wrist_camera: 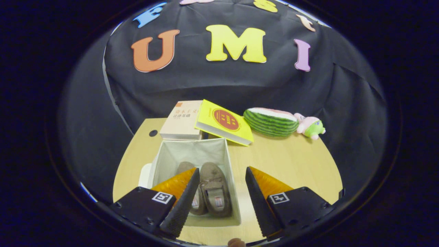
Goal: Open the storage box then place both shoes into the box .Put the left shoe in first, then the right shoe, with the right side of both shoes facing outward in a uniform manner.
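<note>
Both slippers boxed, tongs clear and empty

The tongs (pixel 219 199) hang wide apart, gripping nothing, above the open fabric storage box (pixel 229 161). Two brown slippers (pixel 214 190) lie side by side in it, toes toward 12 o'clock. Placing looks finished; next I judge only a straight withdrawal off the wooden worktop (pixel 291 164). Beyond at 12 are two books (pixel 223 121), at 1 o'clock a watermelon plush (pixel 271 121).
</note>
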`<state>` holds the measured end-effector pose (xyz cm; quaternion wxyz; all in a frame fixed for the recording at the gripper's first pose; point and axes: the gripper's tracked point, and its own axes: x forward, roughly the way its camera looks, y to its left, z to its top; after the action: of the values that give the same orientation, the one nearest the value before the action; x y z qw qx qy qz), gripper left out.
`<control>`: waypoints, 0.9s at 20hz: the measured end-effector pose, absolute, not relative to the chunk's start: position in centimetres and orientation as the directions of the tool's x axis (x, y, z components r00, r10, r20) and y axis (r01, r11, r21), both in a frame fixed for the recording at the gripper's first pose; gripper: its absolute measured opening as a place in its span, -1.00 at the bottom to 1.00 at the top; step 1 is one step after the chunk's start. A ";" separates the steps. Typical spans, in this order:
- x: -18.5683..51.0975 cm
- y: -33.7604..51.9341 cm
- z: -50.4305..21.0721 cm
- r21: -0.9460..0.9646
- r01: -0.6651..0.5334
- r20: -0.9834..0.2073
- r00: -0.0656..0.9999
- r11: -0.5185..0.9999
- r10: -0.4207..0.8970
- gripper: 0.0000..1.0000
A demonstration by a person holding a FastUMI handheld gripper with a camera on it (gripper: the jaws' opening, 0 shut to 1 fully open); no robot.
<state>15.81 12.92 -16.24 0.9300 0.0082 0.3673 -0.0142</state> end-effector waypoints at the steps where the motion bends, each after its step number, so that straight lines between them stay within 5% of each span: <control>1: 15.8 12.6 -15.2 0.006 0.031 -0.661 0.750 0.999 -0.020 0.74; 4: 15.1 12.1 -12.2 0.076 0.012 -0.606 0.795 0.997 0.037 0.74; 10: 12.3 5.6 -3.7 0.099 0.088 -0.346 0.937 0.991 -0.049 0.74; 18: 4.6 2.8 3.4 0.058 0.029 -0.107 0.994 0.998 -0.022 1.00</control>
<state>4.57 2.79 3.40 0.9980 0.0297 0.0534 -0.0127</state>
